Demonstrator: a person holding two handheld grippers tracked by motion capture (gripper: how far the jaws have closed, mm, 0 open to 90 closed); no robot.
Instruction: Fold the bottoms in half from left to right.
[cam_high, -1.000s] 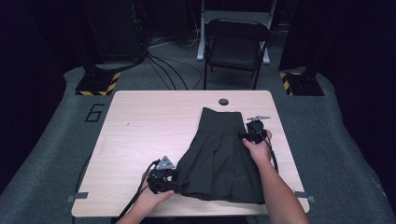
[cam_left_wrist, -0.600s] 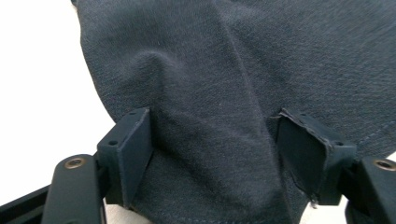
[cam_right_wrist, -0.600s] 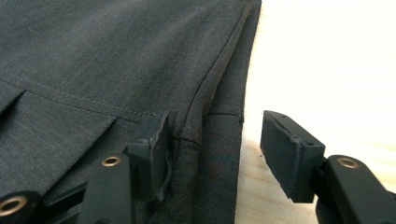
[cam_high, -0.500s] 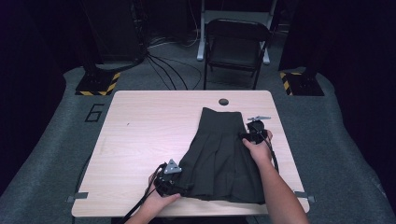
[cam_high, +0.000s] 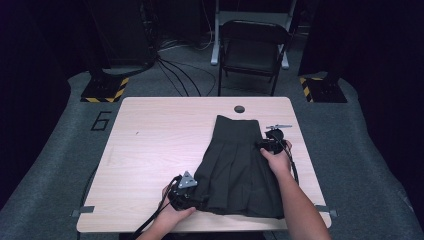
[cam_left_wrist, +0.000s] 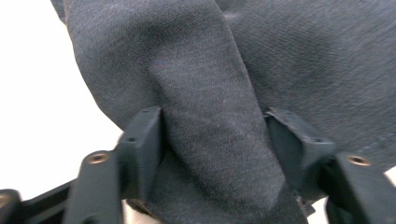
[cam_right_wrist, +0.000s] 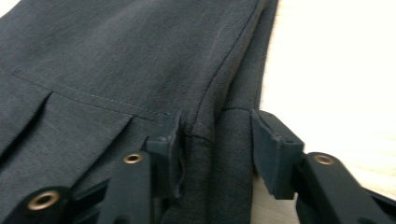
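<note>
A dark grey pleated skirt (cam_high: 235, 170) lies flat on the right half of the light wooden tabletop (cam_high: 150, 150), its narrow waistband end pointing toward the far edge and its wide hem spread along the near edge. A small round hole (cam_high: 239, 109) sits in the tabletop just beyond the waistband.

The left tool (cam_high: 186, 192) is at the skirt's near left corner, by the hem, with the person's left hand (cam_high: 172, 212) behind it and a grey three-cornered plate on top. In the left gripper view, the left tool (cam_left_wrist: 212, 140) has a thick raised fold of the skirt (cam_left_wrist: 210, 93) between its two black jaws; the jaws stand partly apart, each touching the bunched cloth on its side, so the tool is closed onto the fabric rather than standing wide.

The right tool (cam_high: 270, 145) is at the skirt's right edge, near where the waistband section meets the pleats, held by the person's right hand (cam_high: 277, 160). In the right gripper view, the right tool (cam_right_wrist: 215, 140) straddles the skirt's side edge (cam_right_wrist: 219, 154): the left jaw presses into the cloth just below a stitched seam line, while the right jaw sits beside the edge over bare tabletop (cam_right_wrist: 336, 70). Whether that jaw touches the cloth cannot be told, so its grip is uncertain.

Beyond the tabletop, a black folding chair (cam_high: 252, 47) stands on the grey floor.
</note>
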